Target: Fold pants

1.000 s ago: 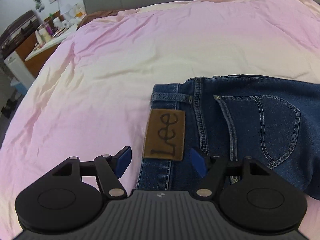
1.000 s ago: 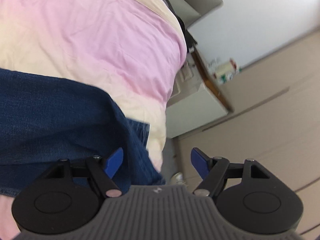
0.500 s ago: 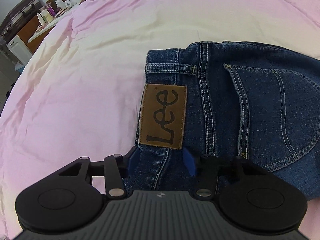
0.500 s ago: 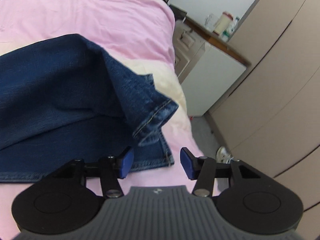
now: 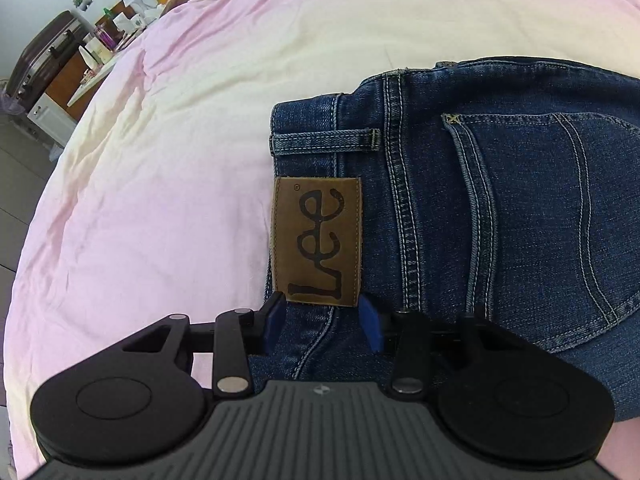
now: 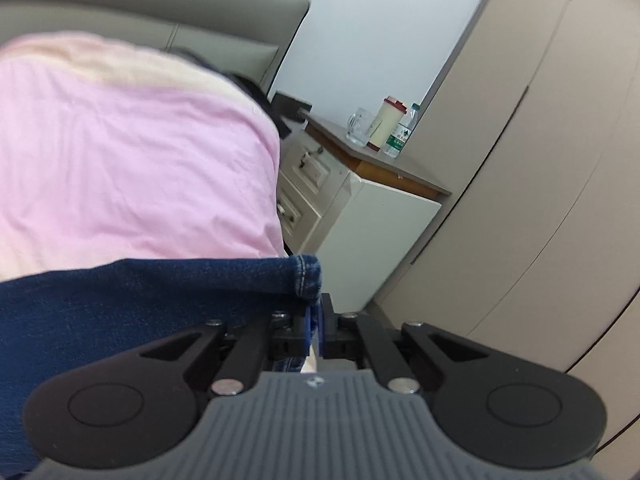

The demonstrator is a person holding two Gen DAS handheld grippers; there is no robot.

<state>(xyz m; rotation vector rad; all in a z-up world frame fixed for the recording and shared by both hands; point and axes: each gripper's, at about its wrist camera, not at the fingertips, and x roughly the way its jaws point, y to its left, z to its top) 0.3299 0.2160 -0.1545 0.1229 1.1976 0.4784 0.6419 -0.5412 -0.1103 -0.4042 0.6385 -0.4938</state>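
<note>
Dark blue jeans (image 5: 500, 208) lie flat on a pink bed cover (image 5: 152, 208), back side up, with a brown leather Lee patch (image 5: 318, 240) and a back pocket (image 5: 560, 208) showing. My left gripper (image 5: 322, 322) sits over the waistband just below the patch, its jaws partly closed with denim between the blue pads. My right gripper (image 6: 314, 326) is shut on the hem of a jeans leg (image 6: 160, 300) and holds it lifted off the bed.
In the right wrist view a white bedside cabinet (image 6: 360, 216) holds a glass, a cup and a bottle (image 6: 380, 128). Beige wardrobe doors (image 6: 540, 160) stand to the right, a grey headboard (image 6: 160, 16) behind. The left wrist view shows a cluttered desk (image 5: 100, 52) beyond the bed's left edge.
My right gripper closed on the leg hem and lifted it. My left gripper moved forward onto the waistband and its jaws narrowed around the denim.
</note>
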